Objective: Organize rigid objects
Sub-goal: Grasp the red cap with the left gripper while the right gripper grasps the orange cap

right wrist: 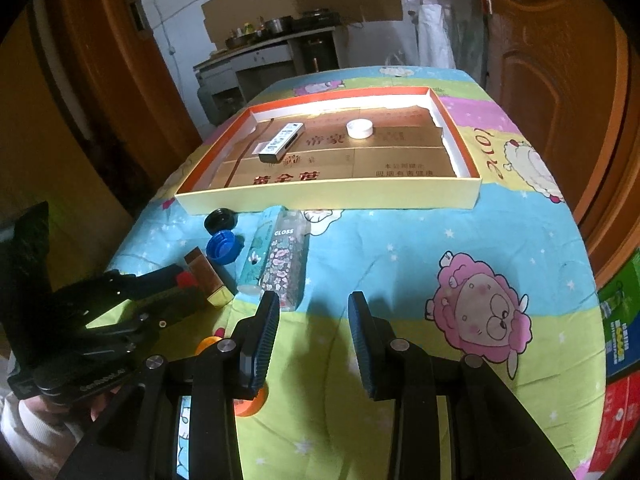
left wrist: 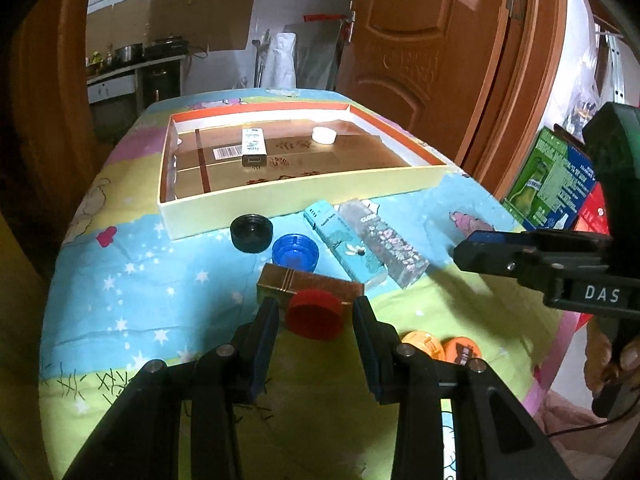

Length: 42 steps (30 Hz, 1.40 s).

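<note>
Left jaws straddle a red cap; right jaws hang parted over bare cloth.

The left gripper stands released around the red cap, pads not clearly touching it. At 12 o'clock lies a brown box, then a blue cap and black cap. The right gripper holds nothing. The tray sits farther at 12, holding a white cap.

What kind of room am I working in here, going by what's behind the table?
Most likely a home, beside a kitchen area. Behind the table with the cartoon sheep cloth stands a counter with metal cooking pots, and a brown panelled wooden door is at the side.
</note>
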Motion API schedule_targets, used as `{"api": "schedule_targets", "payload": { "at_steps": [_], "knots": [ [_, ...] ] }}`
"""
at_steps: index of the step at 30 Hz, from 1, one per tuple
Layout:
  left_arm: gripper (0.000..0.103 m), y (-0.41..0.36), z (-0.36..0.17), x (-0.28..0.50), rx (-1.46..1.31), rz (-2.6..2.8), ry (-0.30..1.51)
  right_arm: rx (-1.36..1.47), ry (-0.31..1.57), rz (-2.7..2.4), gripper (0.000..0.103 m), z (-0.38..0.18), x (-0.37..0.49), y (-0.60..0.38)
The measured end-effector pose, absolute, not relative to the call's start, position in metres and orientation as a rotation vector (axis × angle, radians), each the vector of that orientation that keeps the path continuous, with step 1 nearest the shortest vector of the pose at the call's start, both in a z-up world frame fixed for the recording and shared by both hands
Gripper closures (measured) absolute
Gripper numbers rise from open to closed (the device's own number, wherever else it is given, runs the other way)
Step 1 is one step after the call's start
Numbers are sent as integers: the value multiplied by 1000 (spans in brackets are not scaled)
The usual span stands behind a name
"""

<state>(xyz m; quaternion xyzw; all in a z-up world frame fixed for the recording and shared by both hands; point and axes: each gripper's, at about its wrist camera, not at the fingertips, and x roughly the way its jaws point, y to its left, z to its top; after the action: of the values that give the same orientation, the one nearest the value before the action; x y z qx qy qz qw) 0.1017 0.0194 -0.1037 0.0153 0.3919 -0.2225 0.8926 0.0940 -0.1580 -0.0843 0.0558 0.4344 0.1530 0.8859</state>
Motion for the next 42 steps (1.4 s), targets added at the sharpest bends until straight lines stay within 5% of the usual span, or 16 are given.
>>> {"api": "schedule_targets", "payload": {
  "at_steps": [5,42],
  "knots": [
    [72,18,-109,102,56,-439,828,113,910,327,66,-88,90,-157],
    [72,21,-67,69,-4,-391,701,-100,877,474,72,-101,41,-109]
  ]
}}
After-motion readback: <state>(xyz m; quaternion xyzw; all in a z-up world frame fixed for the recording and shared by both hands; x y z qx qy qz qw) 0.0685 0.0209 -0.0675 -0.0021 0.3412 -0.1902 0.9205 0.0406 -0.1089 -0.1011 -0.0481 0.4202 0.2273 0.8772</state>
